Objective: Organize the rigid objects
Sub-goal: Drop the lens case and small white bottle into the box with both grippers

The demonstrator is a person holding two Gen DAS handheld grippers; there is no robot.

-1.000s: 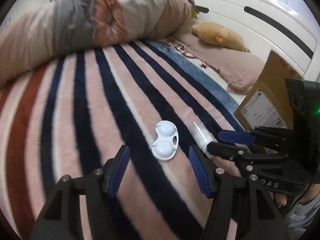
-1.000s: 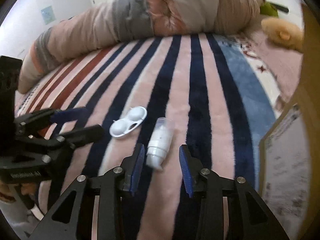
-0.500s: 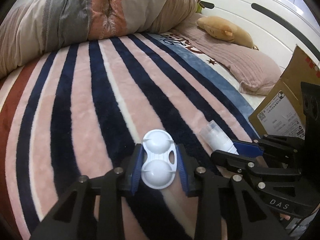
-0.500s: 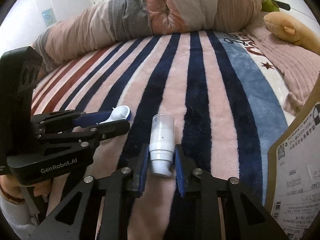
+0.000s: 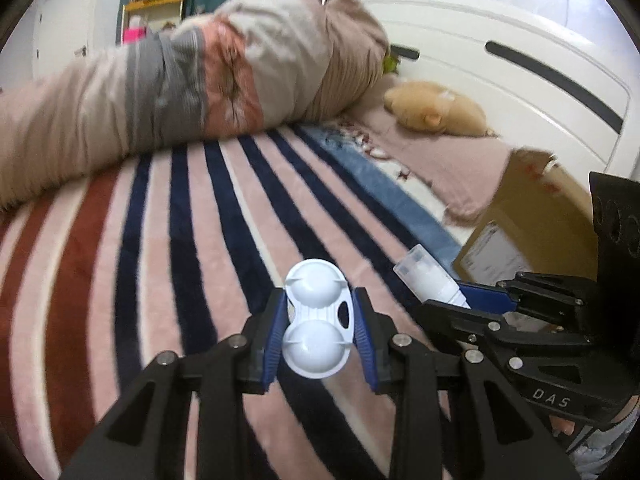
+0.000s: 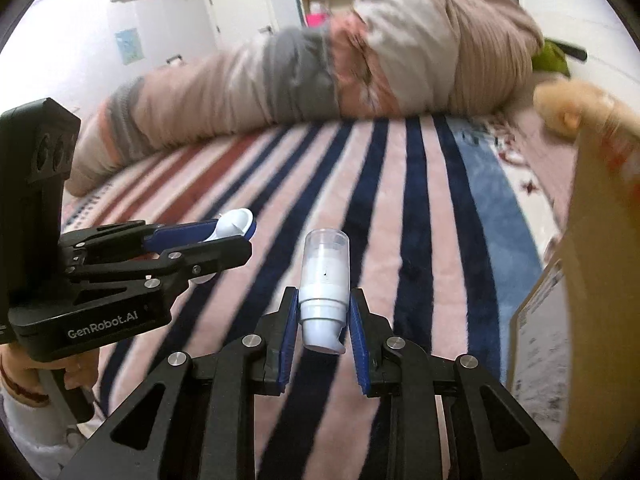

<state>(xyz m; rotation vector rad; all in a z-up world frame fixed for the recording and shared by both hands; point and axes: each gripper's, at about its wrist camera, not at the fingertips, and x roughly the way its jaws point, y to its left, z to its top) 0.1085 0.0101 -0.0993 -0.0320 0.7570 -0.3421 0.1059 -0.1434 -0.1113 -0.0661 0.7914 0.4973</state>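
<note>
A white two-cup contact lens case is pinched between the blue pads of my left gripper, lifted above the striped blanket. A small white pump bottle with a clear cap is clamped by my right gripper, cap pointing away. In the left wrist view the right gripper shows at the right with the bottle. In the right wrist view the left gripper shows at the left, the case's edge sticking out of it.
A cardboard box stands at the right, its wall close beside the right gripper. A rolled duvet lies along the far side of the bed. A tan plush toy rests on a pink pillow by the white headboard.
Both grippers closed, the left on the lens case and the right on the pump bottle, then rose off the blanket with them; the view now takes in more of the room.
</note>
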